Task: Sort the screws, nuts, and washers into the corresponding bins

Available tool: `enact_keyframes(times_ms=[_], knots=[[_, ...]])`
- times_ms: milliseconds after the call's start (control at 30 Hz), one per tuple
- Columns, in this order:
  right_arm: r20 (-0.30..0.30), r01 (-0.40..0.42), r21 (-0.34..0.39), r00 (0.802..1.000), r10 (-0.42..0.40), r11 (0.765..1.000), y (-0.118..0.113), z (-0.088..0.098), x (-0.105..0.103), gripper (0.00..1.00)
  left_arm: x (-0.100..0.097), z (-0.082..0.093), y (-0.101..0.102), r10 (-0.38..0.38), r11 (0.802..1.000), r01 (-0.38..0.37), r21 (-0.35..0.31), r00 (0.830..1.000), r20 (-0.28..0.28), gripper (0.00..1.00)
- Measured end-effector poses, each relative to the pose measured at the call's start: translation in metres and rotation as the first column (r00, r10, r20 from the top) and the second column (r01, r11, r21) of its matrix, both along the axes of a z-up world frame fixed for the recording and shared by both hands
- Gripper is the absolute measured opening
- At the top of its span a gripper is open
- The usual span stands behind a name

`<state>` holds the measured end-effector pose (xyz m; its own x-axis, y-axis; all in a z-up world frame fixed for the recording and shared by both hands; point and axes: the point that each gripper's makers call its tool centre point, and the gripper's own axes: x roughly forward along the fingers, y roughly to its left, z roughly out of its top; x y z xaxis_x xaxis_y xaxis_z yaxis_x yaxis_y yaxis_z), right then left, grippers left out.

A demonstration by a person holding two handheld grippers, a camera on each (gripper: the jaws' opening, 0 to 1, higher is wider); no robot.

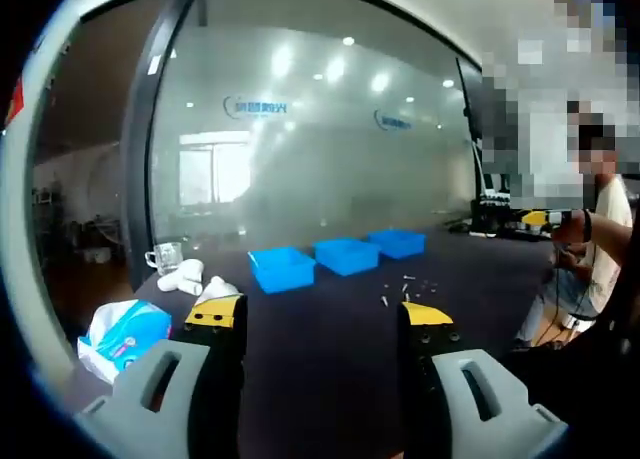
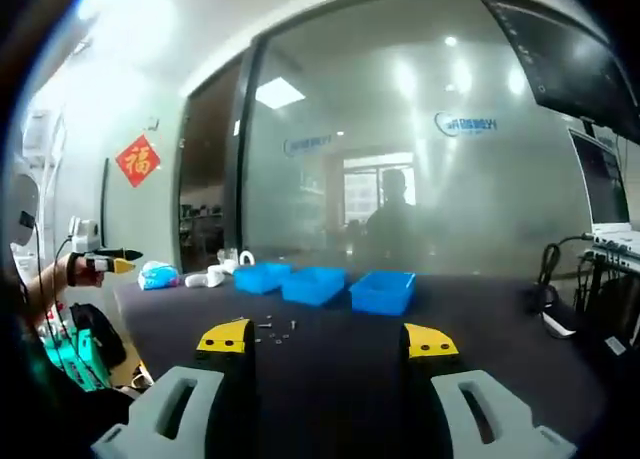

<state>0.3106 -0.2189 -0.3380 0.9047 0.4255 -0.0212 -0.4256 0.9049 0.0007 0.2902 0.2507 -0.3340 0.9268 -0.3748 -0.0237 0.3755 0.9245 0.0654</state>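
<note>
Three blue bins stand in a row on a dark table: in the left gripper view the near bin (image 1: 281, 268), the middle bin (image 1: 347, 255) and the far bin (image 1: 397, 242). Small screws, nuts and washers (image 1: 405, 288) lie loose on the table in front of them. My left gripper (image 1: 322, 316) is open, well short of the hardware, nothing between its jaws. In the right gripper view the bins (image 2: 313, 284) sit ahead with the loose hardware (image 2: 276, 329) before them. My right gripper (image 2: 327, 341) is open and holds nothing.
A tissue pack (image 1: 125, 336), white objects (image 1: 185, 276) and a glass cup (image 1: 164, 256) sit at the table's left end. A glass wall rises behind the table. A person (image 1: 590, 229) sits at the right edge. A hand with another gripper (image 2: 95, 262) shows at far left.
</note>
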Motion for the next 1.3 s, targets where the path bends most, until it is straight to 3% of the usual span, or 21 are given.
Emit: enact_keyframes(times_ms=[1300], knots=[[0.004, -0.01, -0.004, 1.0, 0.01, 1.0, 0.0038, 0.0019, 0.0005, 0.53, -0.002, 0.0012, -0.0014, -0.005, 1.0, 0.005, 0.006, 1.0, -0.001, 0.6]])
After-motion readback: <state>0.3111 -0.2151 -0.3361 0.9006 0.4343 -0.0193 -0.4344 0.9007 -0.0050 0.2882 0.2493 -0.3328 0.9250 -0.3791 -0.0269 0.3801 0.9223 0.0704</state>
